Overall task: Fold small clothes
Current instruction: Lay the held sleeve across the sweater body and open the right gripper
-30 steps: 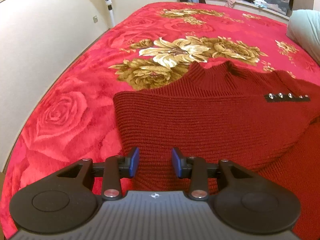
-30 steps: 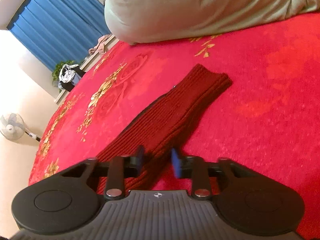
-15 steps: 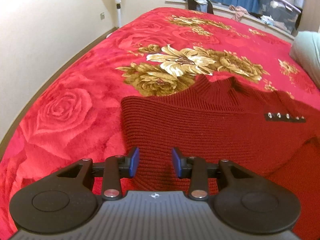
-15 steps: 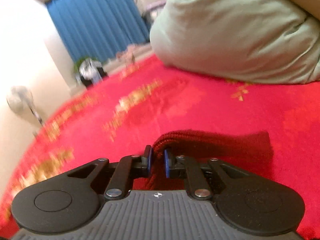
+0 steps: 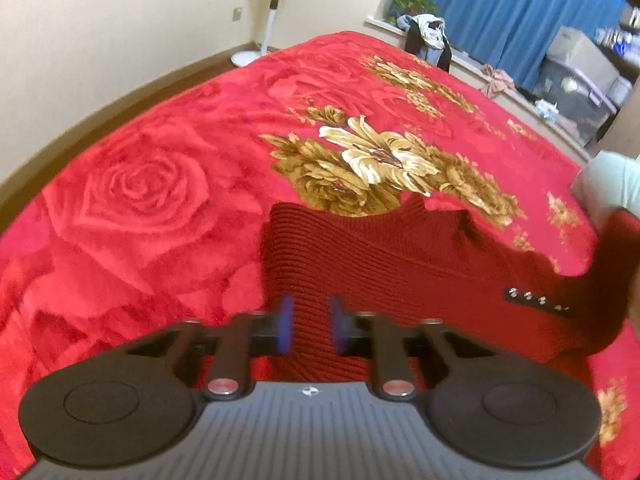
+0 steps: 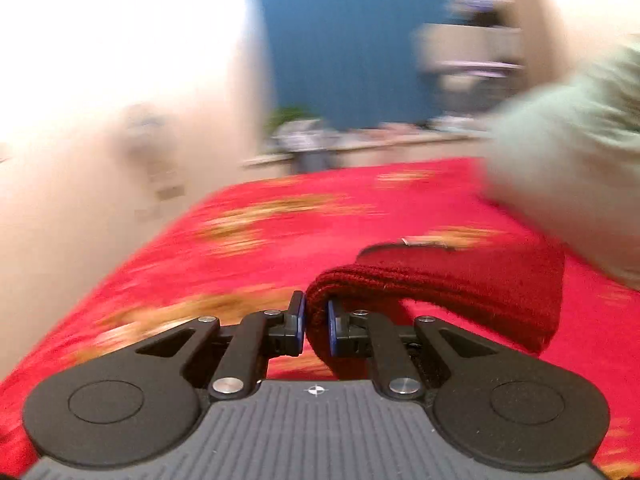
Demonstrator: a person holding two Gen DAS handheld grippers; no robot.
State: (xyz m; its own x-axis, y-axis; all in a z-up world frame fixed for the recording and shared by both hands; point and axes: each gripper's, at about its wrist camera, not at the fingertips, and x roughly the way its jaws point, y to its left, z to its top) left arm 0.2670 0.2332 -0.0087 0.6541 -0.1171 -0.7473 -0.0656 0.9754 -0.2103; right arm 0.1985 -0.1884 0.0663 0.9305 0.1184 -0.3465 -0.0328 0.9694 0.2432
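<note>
**One sleeve up, the other gripper waiting**

Two grippers are working a dark red knitted sweater (image 5: 360,264) that is lying flat on a red floral blanket (image 5: 160,184) covering the bed. The right gripper (image 6: 316,326) is pinching the sweater's sleeve (image 6: 460,284) between nearly closed jaws, and the knit is arching up and off to the right, clear of the blanket. From the left wrist view that same sleeve is rising at the right edge, beyond a dark strip of small metal snaps (image 5: 536,300). The left gripper (image 5: 310,330) is hovering with its jaws spread over the sweater's lower body, gripping nothing; whether the tips are touching the knit is not clear.

Several things could go wrong, in my judgement. The right-hand view is blurring heavily, which suggests a fast swing, and loose ribbed knit could be slipping out of such a narrow pinch. With the body unpinned, the pull on the sleeve could be dragging the whole garment sideways and rucking it. The fold line could also be landing crooked across the snap strip.

No brand, label or legible writing is showing anywhere; only a small round emblem is sitting on each gripper body.
</note>
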